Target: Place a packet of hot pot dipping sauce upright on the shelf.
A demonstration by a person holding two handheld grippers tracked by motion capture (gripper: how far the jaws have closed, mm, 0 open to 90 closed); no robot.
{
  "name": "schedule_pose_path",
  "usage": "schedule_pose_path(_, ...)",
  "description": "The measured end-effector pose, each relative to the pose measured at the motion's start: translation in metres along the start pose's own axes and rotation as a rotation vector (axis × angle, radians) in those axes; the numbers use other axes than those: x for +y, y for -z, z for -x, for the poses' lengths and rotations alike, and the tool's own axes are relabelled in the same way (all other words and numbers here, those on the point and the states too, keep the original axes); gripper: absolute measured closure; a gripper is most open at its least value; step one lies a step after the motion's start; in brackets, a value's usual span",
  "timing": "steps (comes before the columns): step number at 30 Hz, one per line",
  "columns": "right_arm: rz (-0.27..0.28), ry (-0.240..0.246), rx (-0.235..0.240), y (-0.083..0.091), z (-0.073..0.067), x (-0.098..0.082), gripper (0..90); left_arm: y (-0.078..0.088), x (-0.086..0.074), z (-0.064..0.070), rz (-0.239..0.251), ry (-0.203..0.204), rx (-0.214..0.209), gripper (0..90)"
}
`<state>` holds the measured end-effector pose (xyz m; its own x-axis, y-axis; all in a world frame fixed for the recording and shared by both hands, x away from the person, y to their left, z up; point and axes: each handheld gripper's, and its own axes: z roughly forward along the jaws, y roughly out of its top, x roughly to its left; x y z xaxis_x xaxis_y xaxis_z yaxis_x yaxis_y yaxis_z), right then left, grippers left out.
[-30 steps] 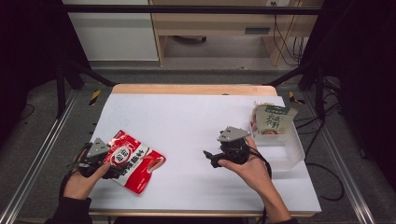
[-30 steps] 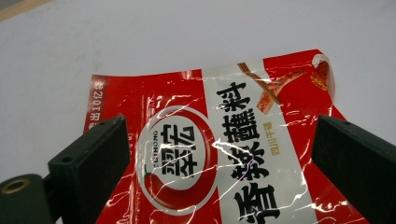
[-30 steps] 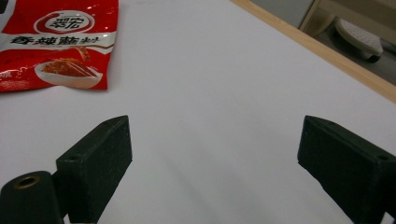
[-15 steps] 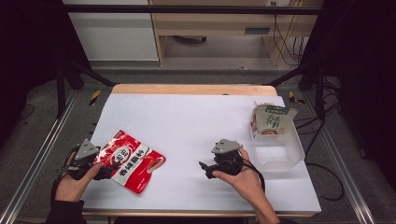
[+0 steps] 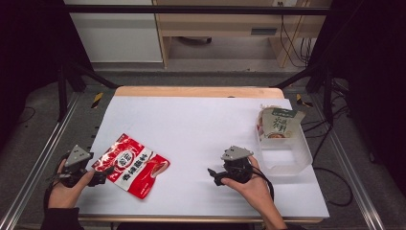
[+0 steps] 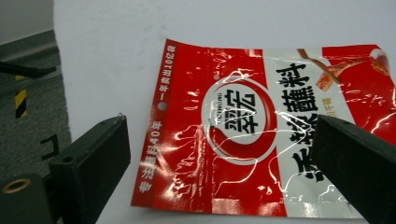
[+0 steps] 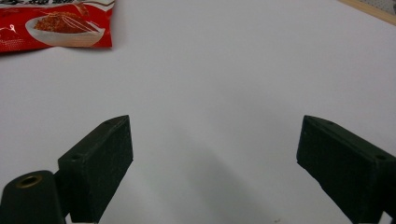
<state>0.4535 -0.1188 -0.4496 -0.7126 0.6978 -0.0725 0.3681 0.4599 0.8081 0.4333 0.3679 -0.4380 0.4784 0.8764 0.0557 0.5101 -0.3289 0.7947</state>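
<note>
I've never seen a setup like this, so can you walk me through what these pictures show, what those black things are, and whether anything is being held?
A person sits at a white-topped table with a hand-held two-jaw gripper in each hand. The high view looks down from above; the left gripper is at its left, the right gripper nearer the middle. The other two pictures come from cameras riding on the grippers, so the black blocks at the bottom are their own jaws. On the table lie a shiny red foil sauce packet and a clear plastic tub with a green-and-white pouch leaning in it. Nothing is held: both grippers' jaws stand wide open, the left one's just short of the packet's edge, the right one's over bare table.
</note>
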Motion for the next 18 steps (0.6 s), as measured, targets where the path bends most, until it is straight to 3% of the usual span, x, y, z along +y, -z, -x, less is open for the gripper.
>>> schedule_pose_path(10,-0.015,0.010,-0.004,-0.002,-0.001,-0.002,11.1,0.007,-0.011,-0.013,0.008,0.054,0.002,6.1)
schedule_pose_path(18,-0.041,0.035,-0.008,-0.006,-0.003,-0.003,11.4,0.003,-0.015,-0.017,-0.021,0.053,-0.002,9.1)
